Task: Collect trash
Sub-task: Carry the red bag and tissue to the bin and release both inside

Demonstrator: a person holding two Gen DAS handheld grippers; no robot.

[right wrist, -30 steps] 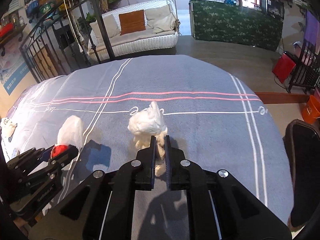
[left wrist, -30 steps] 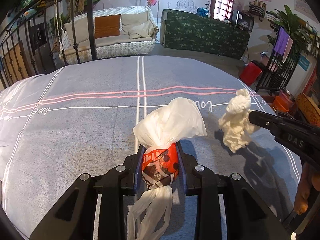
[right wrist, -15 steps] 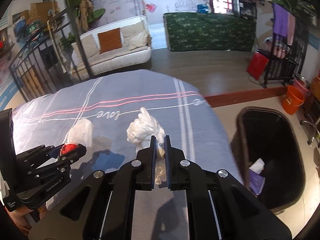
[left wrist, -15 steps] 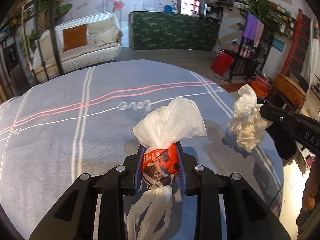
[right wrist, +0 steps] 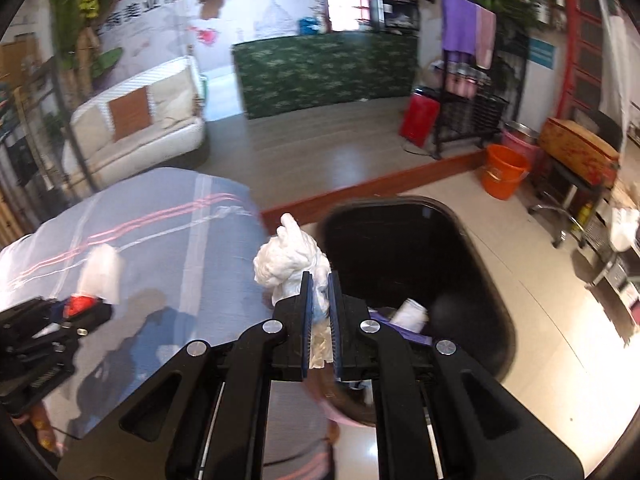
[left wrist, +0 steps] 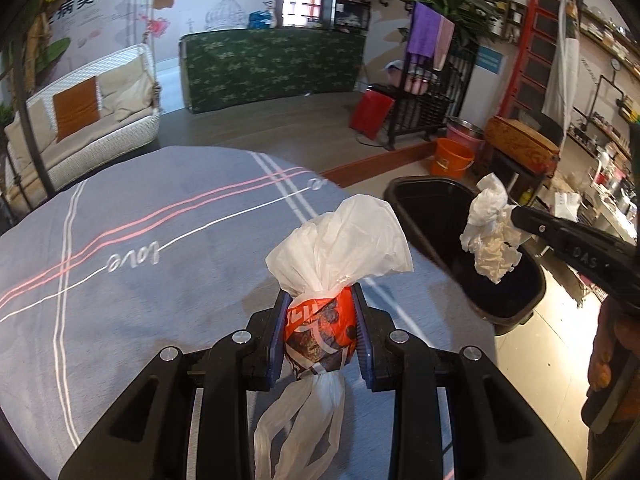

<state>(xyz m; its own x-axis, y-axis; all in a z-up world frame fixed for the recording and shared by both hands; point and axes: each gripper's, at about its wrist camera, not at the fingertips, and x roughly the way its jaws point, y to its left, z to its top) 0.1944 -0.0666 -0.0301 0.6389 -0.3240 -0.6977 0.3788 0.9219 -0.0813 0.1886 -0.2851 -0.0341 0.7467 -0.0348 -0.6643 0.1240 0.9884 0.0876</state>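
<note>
My left gripper (left wrist: pixel 320 300) is shut on a tied white plastic bag with red wrapping inside (left wrist: pixel 320 320), held above the grey bedspread (left wrist: pixel 140 260). My right gripper (right wrist: pixel 319 280) is shut on a crumpled white tissue wad (right wrist: pixel 288 258), held at the bed's right edge beside the open black trash bin (right wrist: pixel 472 248). In the left wrist view the tissue (left wrist: pixel 490 236) hangs over the bin (left wrist: pixel 432 204). The bin holds a white scrap (right wrist: pixel 412 312) and something purple.
An orange bucket (right wrist: pixel 502 170) and a red box (right wrist: pixel 418 120) stand on the floor beyond the bin. A black rack with purple towels (right wrist: pixel 468 80) stands behind. A white wicker sofa (left wrist: pixel 84 128) lies beyond the bed.
Both grippers have swung right with their loads, from over the middle of the bed to its right edge. The tissue now hangs at the bin.
</note>
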